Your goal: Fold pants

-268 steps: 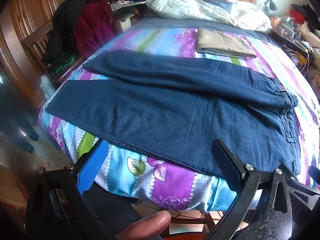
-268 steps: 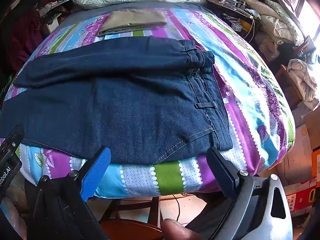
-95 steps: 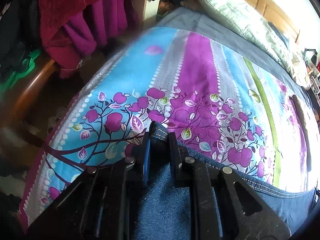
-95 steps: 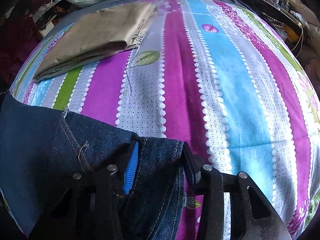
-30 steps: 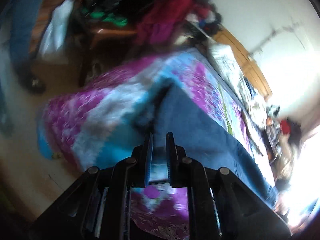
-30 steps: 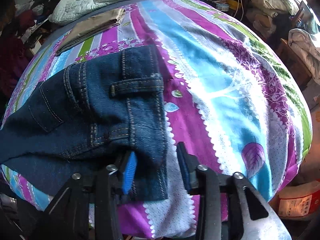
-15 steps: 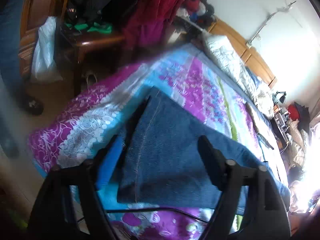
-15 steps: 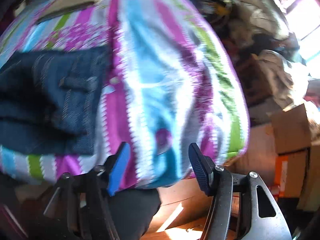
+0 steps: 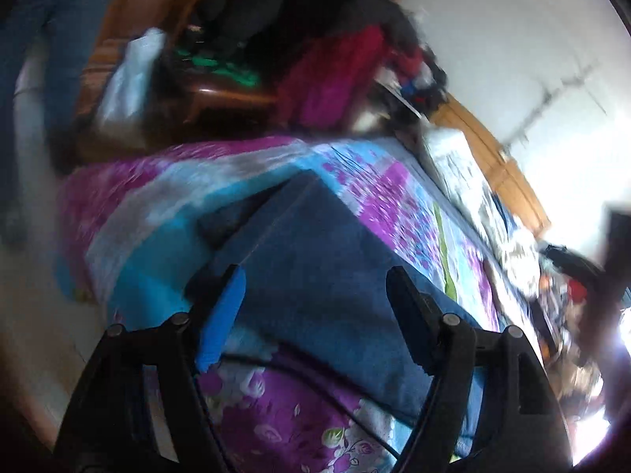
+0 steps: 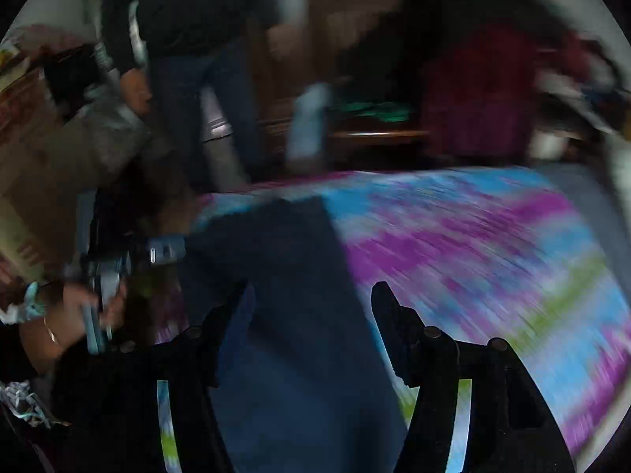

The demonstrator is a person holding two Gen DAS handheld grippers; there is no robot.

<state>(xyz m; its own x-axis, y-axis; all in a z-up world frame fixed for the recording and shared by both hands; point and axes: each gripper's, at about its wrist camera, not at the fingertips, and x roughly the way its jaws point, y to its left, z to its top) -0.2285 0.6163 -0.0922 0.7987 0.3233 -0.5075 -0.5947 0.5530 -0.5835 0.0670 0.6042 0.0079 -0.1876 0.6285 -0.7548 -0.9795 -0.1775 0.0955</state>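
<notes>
The dark blue jeans [image 9: 315,276] lie folded lengthwise along the near edge of the bed, one leg on the other. My left gripper [image 9: 315,283] hovers open above the leg end, holding nothing. In the blurred right wrist view the jeans [image 10: 292,315] run away from the camera towards the bed's far end. My right gripper [image 10: 311,295] is open over them, its fingers apart and empty. At the left of that view a hand [image 10: 79,307] holds the other gripper.
The striped purple, blue and green bedspread [image 9: 394,197] covers the bed. A wooden chair piled with dark and red clothes [image 9: 323,59] stands beside the bed. A person in dark clothes [image 10: 189,59] stands beyond the bed end. Cardboard boxes [image 10: 23,181] sit at left.
Both grippers let go of the jeans and opened within the last second. The right gripper has swung round from the bed's right edge to look along the jeans; the left has pulled back slightly.
</notes>
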